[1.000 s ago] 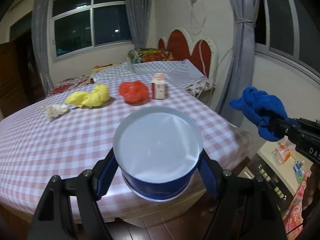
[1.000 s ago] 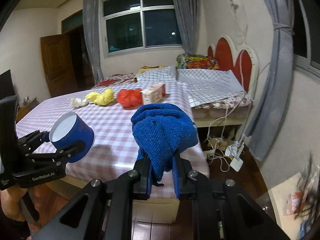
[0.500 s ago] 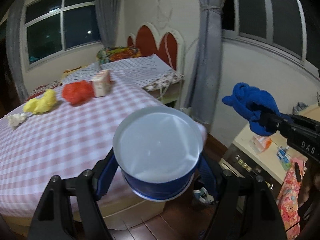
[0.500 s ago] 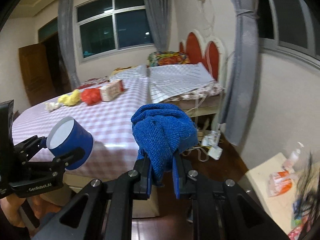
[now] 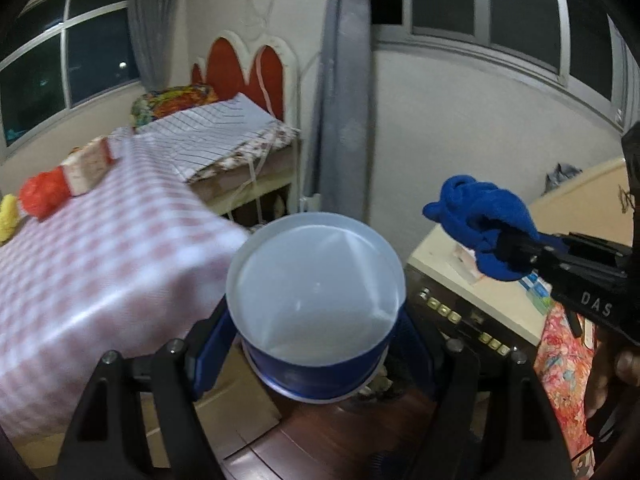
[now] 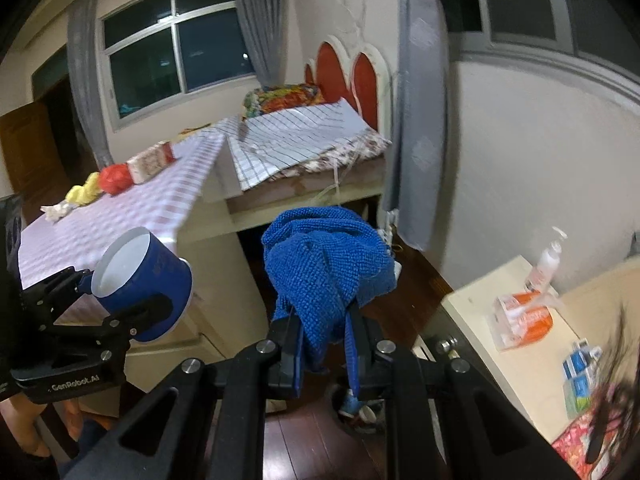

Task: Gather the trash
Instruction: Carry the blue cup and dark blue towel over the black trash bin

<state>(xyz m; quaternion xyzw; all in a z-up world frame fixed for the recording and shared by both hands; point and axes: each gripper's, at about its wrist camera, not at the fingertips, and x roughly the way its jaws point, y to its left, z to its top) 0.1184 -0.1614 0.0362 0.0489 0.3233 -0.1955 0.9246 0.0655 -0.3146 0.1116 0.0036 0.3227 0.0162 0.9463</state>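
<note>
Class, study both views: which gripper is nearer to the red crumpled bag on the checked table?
Left. The left gripper, holding the blue cup, hangs just off the table's edge on the red bag's side; the right gripper, clamping the blue cloth, sits farther away.

One blue cup (image 5: 316,304), one blue cloth (image 6: 326,268), one red wad (image 6: 115,179), one yellow wad (image 6: 85,194), one carton (image 6: 150,161).

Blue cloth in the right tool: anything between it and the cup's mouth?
Nothing visible. The cloth hangs in the right tool, and the cup, gripped by the left tool, tilts its empty mouth up beside it. Only open air separates them.
</note>
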